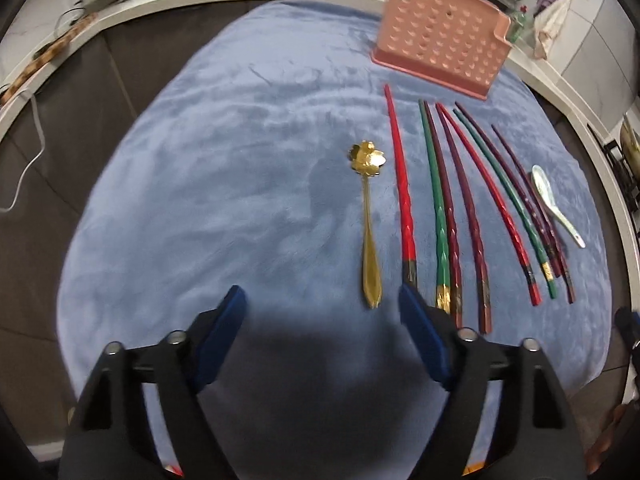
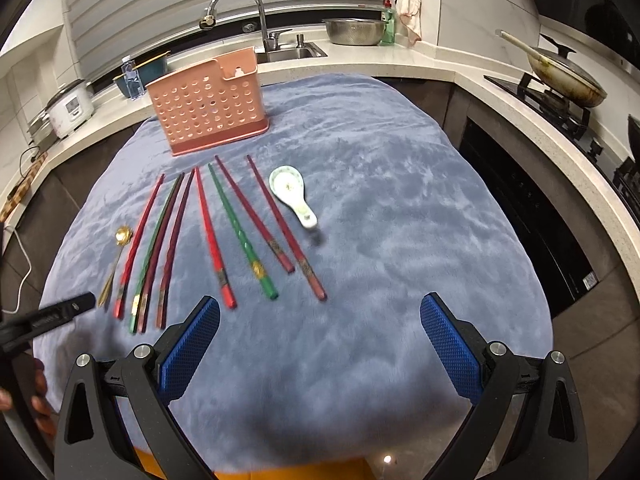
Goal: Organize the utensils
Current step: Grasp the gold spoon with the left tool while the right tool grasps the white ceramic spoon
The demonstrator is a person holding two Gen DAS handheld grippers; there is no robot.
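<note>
The left gripper hangs low over the blue cloth with its jaws spread wide and nothing between them. Its right-hand blue pad sits just beside the butt ends of the nearest chopsticks, though the steep angle makes it hard to say whether it touches them. At about 12 o'clock from this gripper lies the gold spoon, flower-shaped bowl pointing away, handle tip toward the gripper. From 1 to 2 o'clock the chopsticks fan out flat on the cloth: red, green and dark maroon sticks, tips aimed at the far side. Beyond them, at 2 o'clock, rests the white ceramic spoon, just beside the outermost maroon stick. The pink perforated utensil holder stands upright at 1 o'clock on the far edge of the cloth.

The right gripper also hovers with jaws wide apart, holding nothing, above a bare stretch of cloth. The chopsticks spread from 10 to 12 o'clock, the ceramic spoon at 12 o'clock with its bowl away, and the gold spoon at 10 o'clock, near the other gripper's black finger. The holder stands at 11 o'clock, apart from all the utensils. Behind the tabletop, a faucet arches over the sink, and a wok sits on the stove at 2 o'clock.
</note>
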